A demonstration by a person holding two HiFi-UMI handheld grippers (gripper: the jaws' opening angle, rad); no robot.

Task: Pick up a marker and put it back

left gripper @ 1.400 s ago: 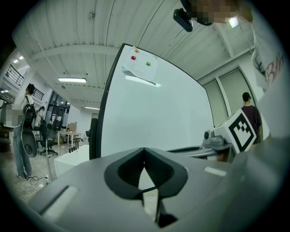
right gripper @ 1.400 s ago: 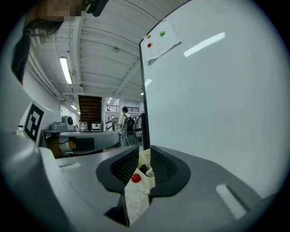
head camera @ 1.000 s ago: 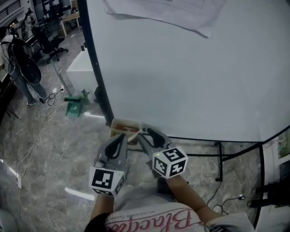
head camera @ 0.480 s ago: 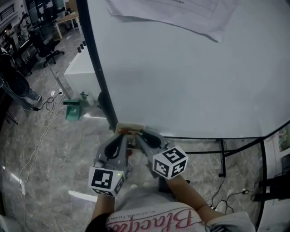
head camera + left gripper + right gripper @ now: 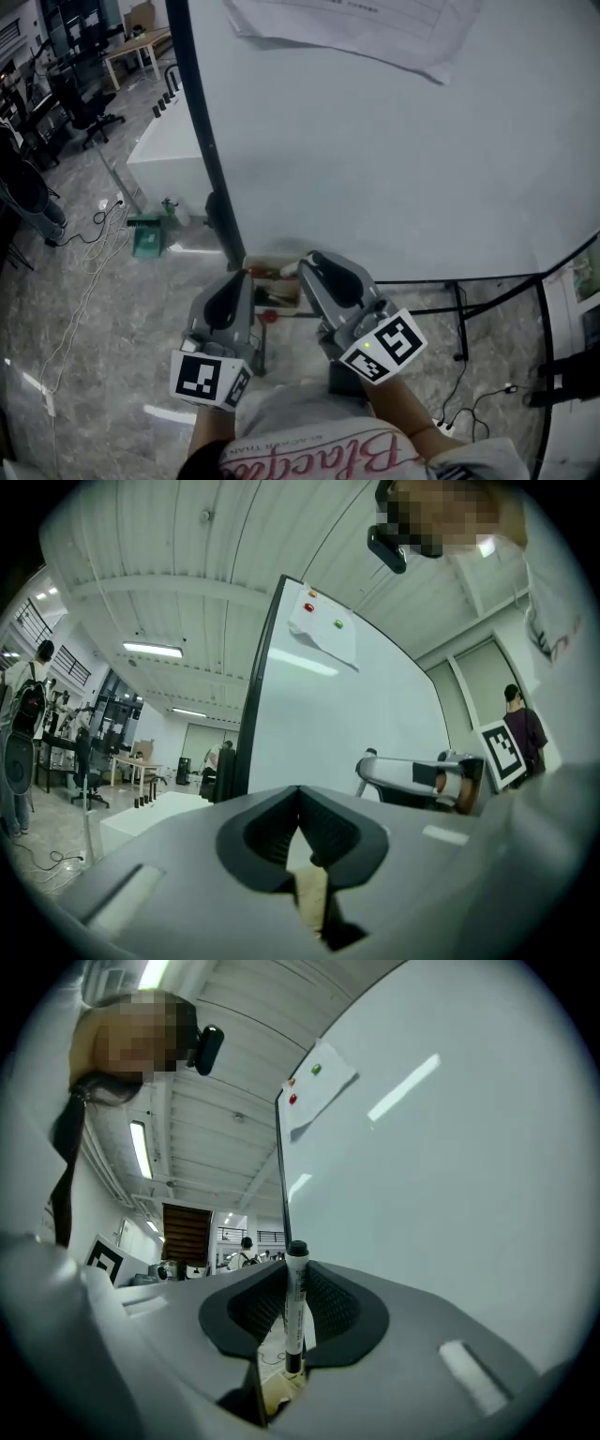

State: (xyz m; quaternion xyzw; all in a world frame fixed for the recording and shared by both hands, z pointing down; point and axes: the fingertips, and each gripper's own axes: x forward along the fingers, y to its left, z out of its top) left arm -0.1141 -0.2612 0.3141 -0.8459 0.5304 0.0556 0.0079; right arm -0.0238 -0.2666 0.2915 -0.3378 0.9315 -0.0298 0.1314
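Note:
A white marker with a black cap (image 5: 295, 1307) stands upright between the pads of my right gripper (image 5: 294, 1274), which is shut on it. In the head view my right gripper (image 5: 317, 265) points up toward the whiteboard (image 5: 403, 159), just right of the small wooden marker tray (image 5: 270, 273) at the board's lower edge; the marker itself is hidden there. My left gripper (image 5: 236, 279) hovers just left of the tray. In the left gripper view its jaws (image 5: 300, 803) meet with nothing between them.
The whiteboard's black frame post (image 5: 202, 141) runs down to the tray. A paper sheet (image 5: 375, 28) hangs at the board's top. A red object (image 5: 270, 316) lies on the marble floor below the tray. A white box (image 5: 164, 155) and cables lie to the left.
My right gripper has swung to the right and tilted up away from the tray, its marker cube now lower right. The left gripper has dropped back slightly from the tray.

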